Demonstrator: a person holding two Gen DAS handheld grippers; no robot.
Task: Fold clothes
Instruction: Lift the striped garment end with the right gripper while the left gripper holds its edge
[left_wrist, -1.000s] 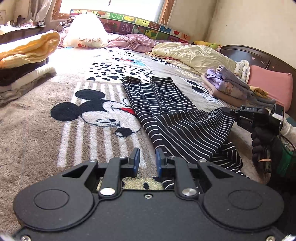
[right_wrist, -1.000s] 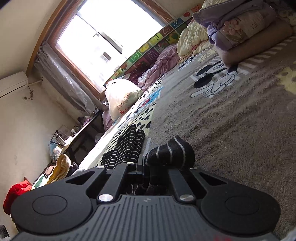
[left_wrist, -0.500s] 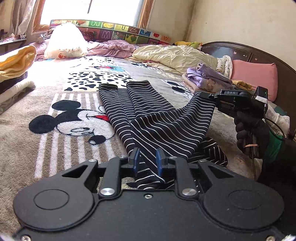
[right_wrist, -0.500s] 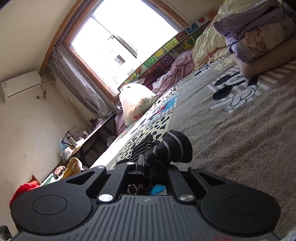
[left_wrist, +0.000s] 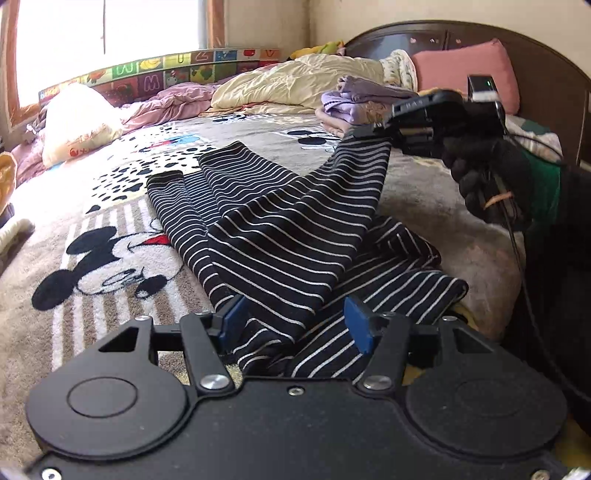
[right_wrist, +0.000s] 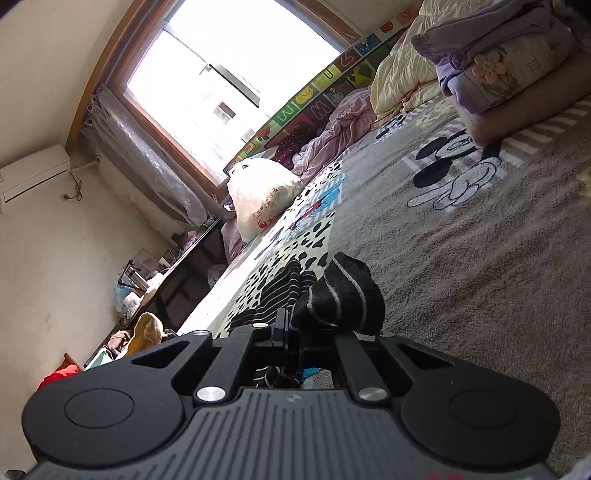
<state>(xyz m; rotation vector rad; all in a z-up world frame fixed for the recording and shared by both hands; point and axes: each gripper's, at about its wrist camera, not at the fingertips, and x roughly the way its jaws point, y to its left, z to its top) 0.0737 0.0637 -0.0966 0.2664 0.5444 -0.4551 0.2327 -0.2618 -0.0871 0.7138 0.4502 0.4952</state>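
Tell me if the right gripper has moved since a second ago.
Yes. In the left view, the right gripper rose off the blanket, toward the purple clothes.

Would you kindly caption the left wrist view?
Open left gripper straddles black white-striped garment; right gripper lifts its corner.

The left matte-black plastic tongs (left_wrist: 295, 321) end in two flat blue pads (left_wrist: 356, 325), each carried on an angular black arm pinned by a silver round-head screw (left_wrist: 212, 381). Behind them sits a smooth black plate with two raised round discs (left_wrist: 102, 397) (small screws mark its corners). The right black tongs (right_wrist: 291, 332) have a ribbed grey-black body with a tiny pale logo (right_wrist: 293, 399). The person's hand wears a black knit glove (left_wrist: 487, 177) beside a green cuff (left_wrist: 543, 192); thin black cables (left_wrist: 517, 254) trail down.
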